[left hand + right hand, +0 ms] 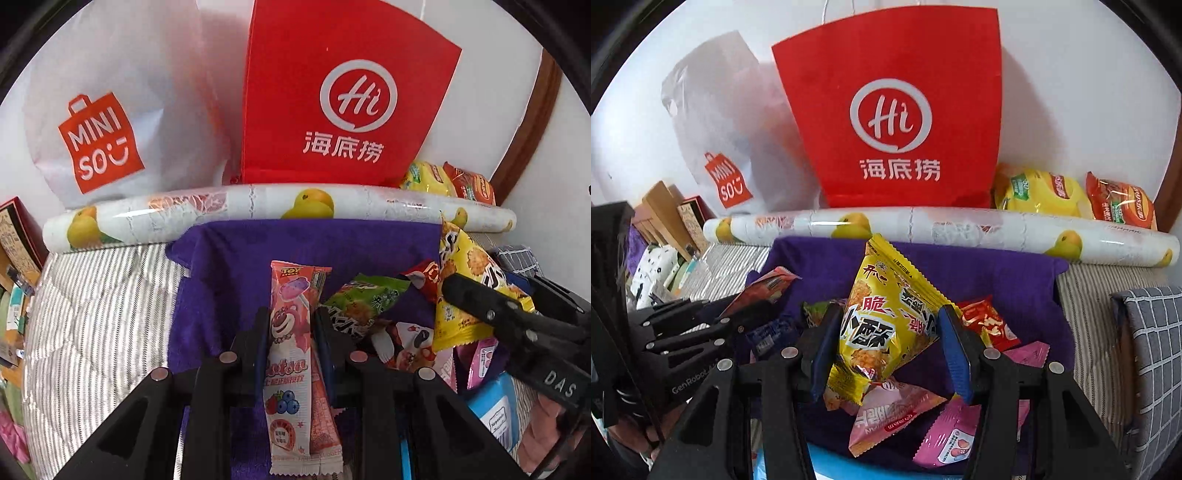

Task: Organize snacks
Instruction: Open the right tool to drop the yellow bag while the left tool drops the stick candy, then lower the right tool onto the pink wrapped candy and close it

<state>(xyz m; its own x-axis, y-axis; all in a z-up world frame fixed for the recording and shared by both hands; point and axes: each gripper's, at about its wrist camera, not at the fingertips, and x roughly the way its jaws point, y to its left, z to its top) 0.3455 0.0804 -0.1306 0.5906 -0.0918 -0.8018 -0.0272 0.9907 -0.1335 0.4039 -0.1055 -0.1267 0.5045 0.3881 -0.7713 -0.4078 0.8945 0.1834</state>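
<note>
Step in hand: both grippers are loaded, each carrying one snack above the sorting area.

Left gripper: the jaws are pinched on a slim pink lollipop packet, which stands lengthwise between the fingers and points toward 12 o'clock in the left wrist view.

Right gripper: the jaws clamp a puffed yellow cracker packet by its two sides. The packet stands tilted, its sealed top edge toward 12 o'clock in the right wrist view. In the left wrist view the same gripper enters from 3 o'clock.

Surroundings: a purple cloth lies under both grippers. A loose snack pile sits on it, below and at about 4 o'clock from the right gripper. A fruit-print roll borders the cloth at 12 o'clock. Behind it stand a red paper bag and, at 10 o'clock, a white shopping bag.

Next move, as a judgement: each packet needs a destination. The clear part of the cloth at 9 to 11 o'clock of the left gripper looks the likely spot for the lollipop packet; which place the task intends cannot be told. Each release calls for a low approach, then spreading the jaws fully so the packet drops flat. The grippers work close together, so they should keep clear of each other.
</note>
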